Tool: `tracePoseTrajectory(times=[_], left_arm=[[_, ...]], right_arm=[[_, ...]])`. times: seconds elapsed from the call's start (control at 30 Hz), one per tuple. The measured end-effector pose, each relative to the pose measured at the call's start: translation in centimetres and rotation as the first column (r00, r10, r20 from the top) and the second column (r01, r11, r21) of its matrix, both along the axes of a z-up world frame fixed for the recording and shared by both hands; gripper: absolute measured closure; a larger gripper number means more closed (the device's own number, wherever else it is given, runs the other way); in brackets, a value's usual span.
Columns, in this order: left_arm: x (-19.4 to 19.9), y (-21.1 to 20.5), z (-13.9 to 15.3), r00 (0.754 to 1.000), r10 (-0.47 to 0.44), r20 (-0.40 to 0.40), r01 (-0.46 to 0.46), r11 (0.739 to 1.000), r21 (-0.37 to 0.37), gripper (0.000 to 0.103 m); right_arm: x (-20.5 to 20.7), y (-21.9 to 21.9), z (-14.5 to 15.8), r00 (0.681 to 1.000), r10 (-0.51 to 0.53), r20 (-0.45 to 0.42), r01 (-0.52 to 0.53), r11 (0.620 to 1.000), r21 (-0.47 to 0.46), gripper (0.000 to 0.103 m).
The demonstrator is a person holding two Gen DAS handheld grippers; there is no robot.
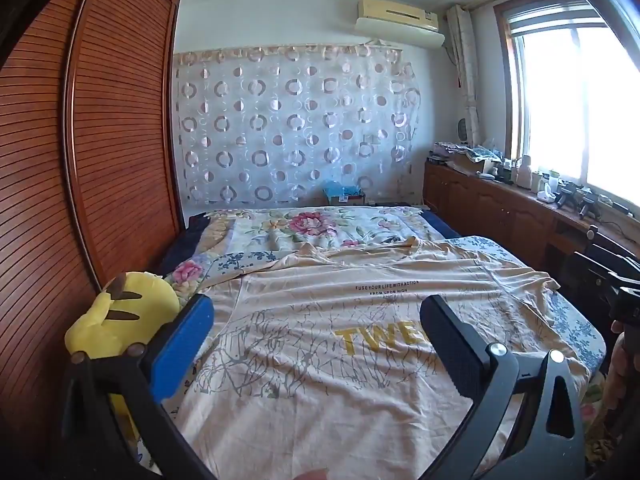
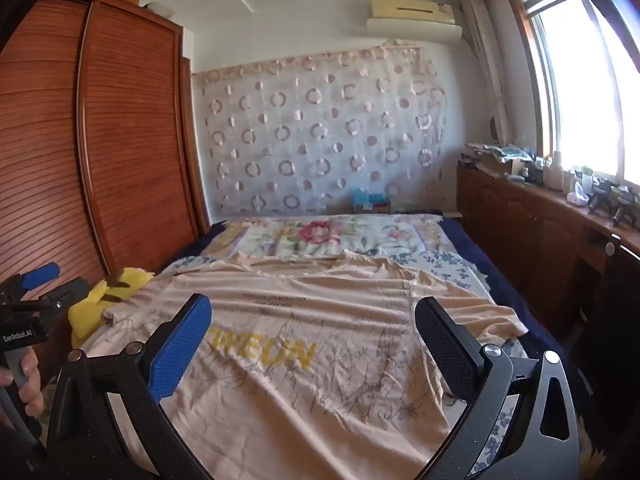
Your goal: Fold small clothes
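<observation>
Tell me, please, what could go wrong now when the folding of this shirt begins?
1. The T-shirt lies wrinkled, with its far edge bunched; folds may likely come out uneven.
2. The yellow plush toy sits against the shirt's left edge, so the left gripper could catch it.
3. The right gripper, open, might pinch the floral bedsheet too.
</observation>
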State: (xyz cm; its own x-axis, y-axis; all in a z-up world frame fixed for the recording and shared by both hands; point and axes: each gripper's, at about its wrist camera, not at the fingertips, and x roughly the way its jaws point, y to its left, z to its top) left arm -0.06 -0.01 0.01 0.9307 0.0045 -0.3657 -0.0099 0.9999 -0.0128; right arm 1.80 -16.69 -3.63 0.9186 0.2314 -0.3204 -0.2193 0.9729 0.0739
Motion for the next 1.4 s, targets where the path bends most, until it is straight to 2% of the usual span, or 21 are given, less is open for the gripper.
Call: tracePoseTrajectory(times=[0.5,0.67,1.4], left_arm=[[0.0,1.9,0.4,1.000,0.003,-0.002,-0.003,1.000,0.001,0.000],[-0.3,0.5,0.4,1.000,0.012,0.006,-0.012,1.000,0.012,0.000],[-0.3,0.7,0.8,1.000,0.016,0.017,-0.017,1.000,0.025,0.000]], right_arm=[[-0.1,0.0,0.0,1.000,0.002,0.005,-0.002,1.000,-0.003,0.000],[-0.2,0.0,0.1,1.000,0.002,0.005,-0.002,1.000,-0.003,0.000],[-0.3,0.0,0.1,1.000,0.002,0.008,-0.002,1.000,-0.003,0.000]])
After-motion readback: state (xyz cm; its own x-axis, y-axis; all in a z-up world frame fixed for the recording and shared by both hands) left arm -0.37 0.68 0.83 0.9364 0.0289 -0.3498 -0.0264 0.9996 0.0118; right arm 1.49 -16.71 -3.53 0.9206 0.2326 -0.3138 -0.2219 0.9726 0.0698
